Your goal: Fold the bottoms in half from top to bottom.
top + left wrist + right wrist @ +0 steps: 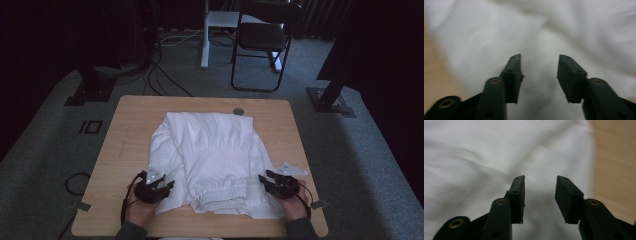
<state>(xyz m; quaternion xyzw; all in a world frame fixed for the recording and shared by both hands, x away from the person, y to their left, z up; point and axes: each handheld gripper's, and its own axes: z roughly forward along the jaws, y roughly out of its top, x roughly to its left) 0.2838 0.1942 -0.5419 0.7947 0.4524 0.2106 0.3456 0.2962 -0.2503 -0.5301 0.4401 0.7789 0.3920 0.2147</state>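
A dim room with grey carpet and a black folding chair [263,40] lies beyond the light wooden table [125,135]. At the table's near edge, the person's hands come up from below, each angled inward toward the white garment [212,160]. The left gripper [167,185] sits at the garment's near left corner, the right gripper [264,179] at its near right corner. In the left gripper view [539,58] the jaws stand apart, released, with only white cloth seen beyond the gap and nothing pinched; the right gripper view [540,178] shows the same, with bare wood to the side of the cloth.

The garment lies folded in the middle of the table, roughly rectangular, with a gathered elastic hem [220,197] along its near edge and a ribbed band across its middle. The fabric looks soft, matte and softly creased. The jaws are black, hard and flat-faced, with brass-coloured rivets.
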